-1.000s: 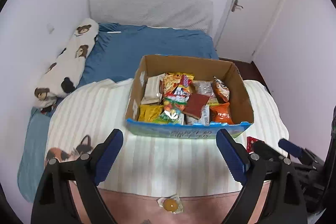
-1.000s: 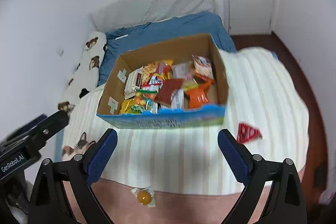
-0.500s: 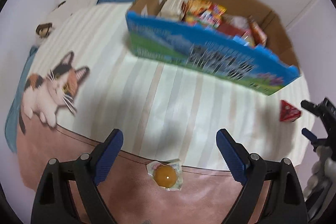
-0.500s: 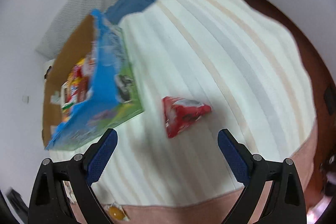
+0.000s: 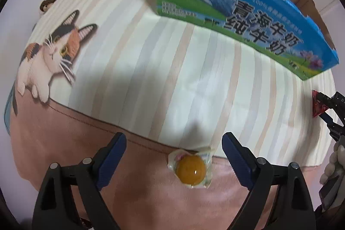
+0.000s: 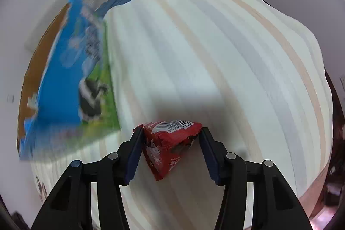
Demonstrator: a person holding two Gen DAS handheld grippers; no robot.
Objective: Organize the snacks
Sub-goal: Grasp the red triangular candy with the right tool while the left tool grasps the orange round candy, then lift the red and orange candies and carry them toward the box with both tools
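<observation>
There are 1 cardboard box (image 5: 237, 8), 1 orange jelly cup (image 5: 190, 168), 1 red snack packet (image 6: 170, 146) and 2 claws.

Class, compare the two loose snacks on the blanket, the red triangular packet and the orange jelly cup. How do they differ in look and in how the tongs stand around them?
The red triangular packet is opaque, crinkled and pointed; the orange jelly cup is round and clear-wrapped. The right tongs are closing on the packet, touching its ends; the left tongs stand wide open around the cup, not touching. Both lie outside the box.
</observation>
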